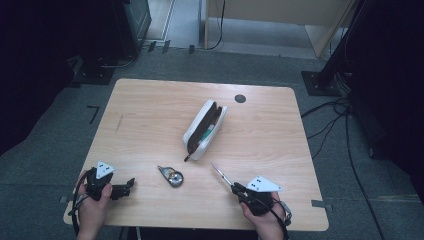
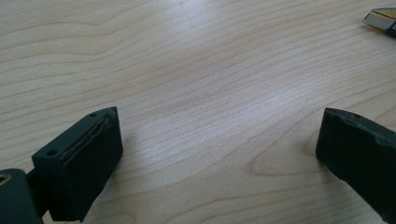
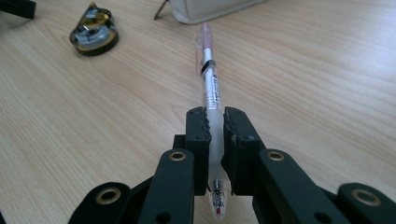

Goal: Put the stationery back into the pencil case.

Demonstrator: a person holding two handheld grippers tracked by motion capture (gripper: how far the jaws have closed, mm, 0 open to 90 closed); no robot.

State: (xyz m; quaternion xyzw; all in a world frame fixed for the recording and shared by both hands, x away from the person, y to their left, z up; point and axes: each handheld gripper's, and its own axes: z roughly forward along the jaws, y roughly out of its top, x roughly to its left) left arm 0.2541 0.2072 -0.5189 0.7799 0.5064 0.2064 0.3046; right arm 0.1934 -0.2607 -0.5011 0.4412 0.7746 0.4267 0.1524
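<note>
A white pencil case [image 1: 204, 131] lies unzipped and open in the middle of the wooden table [image 1: 150, 110]. My right gripper [image 1: 235, 188] rests near the front edge, shut on a clear pen [image 1: 221, 175] that points toward the case. In the right gripper view the jaws [image 3: 215, 120] clamp the pen [image 3: 211, 81] near its tip end, and its pink-capped end reaches almost to the case [image 3: 210, 8]. My left gripper [image 1: 129, 186] sits at the front left, open. In the left gripper view [image 2: 219, 128] nothing lies between its wide-apart jaws.
A small round correction-tape dispenser [image 1: 172, 176] lies between the two grippers; it shows again in the right gripper view [image 3: 93, 33]. A dark cable grommet [image 1: 240, 98] sits at the table's far edge. Cables and dark stands surround the table on the floor.
</note>
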